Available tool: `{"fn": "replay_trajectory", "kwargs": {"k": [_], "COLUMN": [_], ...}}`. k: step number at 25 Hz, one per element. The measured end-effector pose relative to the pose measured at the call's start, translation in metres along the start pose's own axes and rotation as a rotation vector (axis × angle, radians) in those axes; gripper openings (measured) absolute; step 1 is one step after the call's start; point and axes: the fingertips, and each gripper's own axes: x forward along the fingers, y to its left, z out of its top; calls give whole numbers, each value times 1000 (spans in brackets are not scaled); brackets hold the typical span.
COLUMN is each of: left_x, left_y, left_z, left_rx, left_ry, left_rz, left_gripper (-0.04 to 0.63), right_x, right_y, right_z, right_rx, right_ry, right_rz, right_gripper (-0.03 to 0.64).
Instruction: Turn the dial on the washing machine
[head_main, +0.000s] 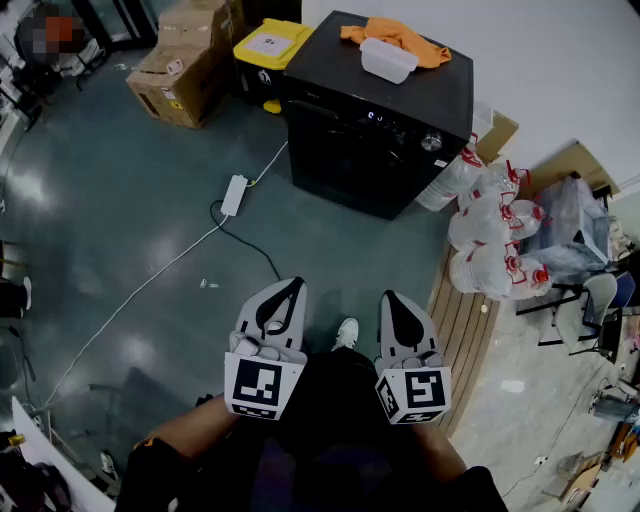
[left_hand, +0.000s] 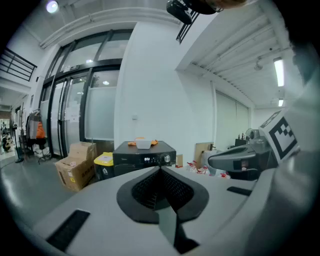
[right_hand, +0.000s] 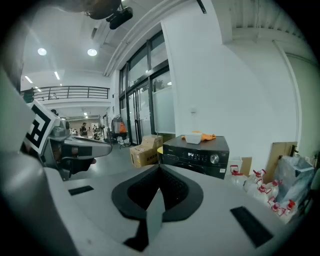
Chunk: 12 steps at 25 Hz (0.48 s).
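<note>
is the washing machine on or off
On: the display on the washing machine front panel shows lit digits, just left of the dial.

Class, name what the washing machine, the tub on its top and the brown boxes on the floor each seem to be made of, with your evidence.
Washing machine: probably painted metal panels, black with a soft sheen on the flat top.
Tub: likely plastic, milky white with rounded moulded corners.
Boxes: cardboard, matte brown, with folded flaps and stuck-on labels.
</note>
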Motion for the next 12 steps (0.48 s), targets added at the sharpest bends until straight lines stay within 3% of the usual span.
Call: {"fn": "replay_trajectory", "kwargs": {"k": [12], "left_x": [2], "left_y": [2], "left_z": [2], "left_rx": [0], "left_ry": [-5], "left_rz": [-3], "left_gripper": [14], "right_x": [3], "right_y": [1], "right_z": [1], "right_rx": [8], "right_ry": [-3], "right_rz": [0], "right_gripper": [14]}}
